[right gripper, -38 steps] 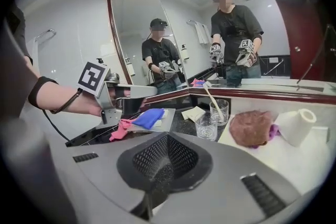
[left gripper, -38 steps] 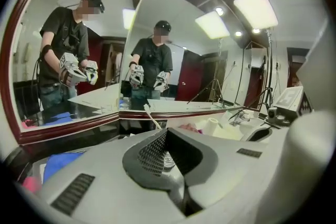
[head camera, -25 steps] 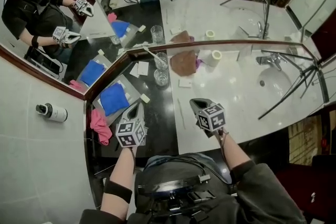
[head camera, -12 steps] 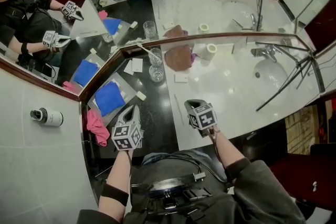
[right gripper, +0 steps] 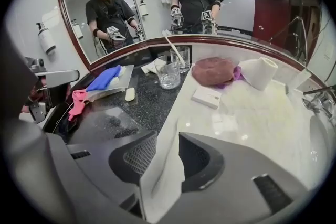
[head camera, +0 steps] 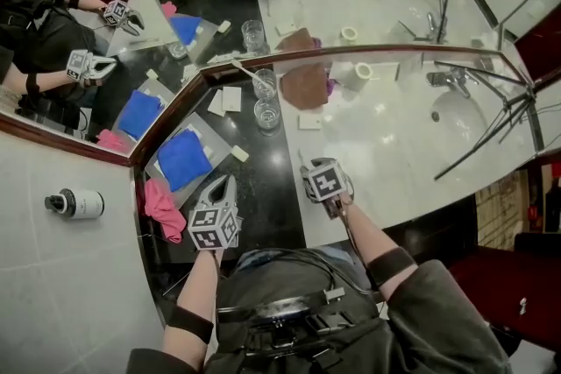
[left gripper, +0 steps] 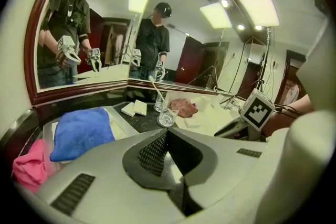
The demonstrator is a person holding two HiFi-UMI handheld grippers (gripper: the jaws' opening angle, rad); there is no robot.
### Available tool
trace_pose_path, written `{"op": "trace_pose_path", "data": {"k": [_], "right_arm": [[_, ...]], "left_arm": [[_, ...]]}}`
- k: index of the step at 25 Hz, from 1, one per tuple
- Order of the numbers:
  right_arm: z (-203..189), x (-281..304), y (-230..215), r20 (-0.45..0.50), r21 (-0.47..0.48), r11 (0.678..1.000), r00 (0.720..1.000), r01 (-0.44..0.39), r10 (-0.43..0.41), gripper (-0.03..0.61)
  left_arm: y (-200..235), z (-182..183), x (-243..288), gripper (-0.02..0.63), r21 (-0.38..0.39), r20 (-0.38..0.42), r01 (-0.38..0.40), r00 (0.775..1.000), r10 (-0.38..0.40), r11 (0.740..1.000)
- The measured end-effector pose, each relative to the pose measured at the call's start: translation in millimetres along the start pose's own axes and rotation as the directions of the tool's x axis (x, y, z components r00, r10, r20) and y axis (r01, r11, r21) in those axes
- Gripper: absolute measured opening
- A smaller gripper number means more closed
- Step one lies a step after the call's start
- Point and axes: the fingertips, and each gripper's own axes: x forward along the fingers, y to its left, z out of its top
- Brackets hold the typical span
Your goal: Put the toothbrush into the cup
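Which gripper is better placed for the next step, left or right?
Right. The right gripper has just been opening its jaws low over the white counter, with a thin white strip, probably the toothbrush, between them. The left gripper is shut, off to the side.

- A bathroom, with a hotel-like finish.
- A pale marble counter point(head camera: 386, 149) holds a sunk basin point(head camera: 456, 125) with a chrome tap point(head camera: 445, 80).
- Wood-framed mirrors point(head camera: 53, 31) meet in the corner above it.
- A dispenser point(head camera: 74, 204) hangs on the tiled wall point(head camera: 70, 293).
- Washing things lie about: a paper roll point(head camera: 363, 71), a blue towel point(head camera: 184, 159), a soap bar point(head camera: 239, 154), and a glass point(head camera: 265, 87) holding a toothbrush point(head camera: 248, 73).
- A tripod point(head camera: 491, 131) stands over the basin end.
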Motion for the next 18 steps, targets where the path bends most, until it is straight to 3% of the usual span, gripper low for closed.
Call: {"op": "trace_pose_path", "data": {"k": [8,15,18], "right_arm": [[12.8,31.4,-9.5,-0.115,-0.017,0.999,0.992,0.050,-0.052,0.150],[7.5,53.8,-12.0,-0.176,0.029,0.998,0.983,0.050,-0.044,0.147],[4.4,57.7,-19.6,-0.190,0.033,0.997,0.979,0.076,-0.068,0.087]], "left_arm": [[8.2,-6.8,19.0,0.002,-0.020,-0.029,0.022,0.999,-0.022,1.000],[15.9,-10.0,30.9,0.002,-0.044,-0.040,0.029,0.999,-0.031,0.999],[19.9,-8.5,34.4,0.002,-0.048,-0.041,0.027,0.999,-0.029,0.998]]}}
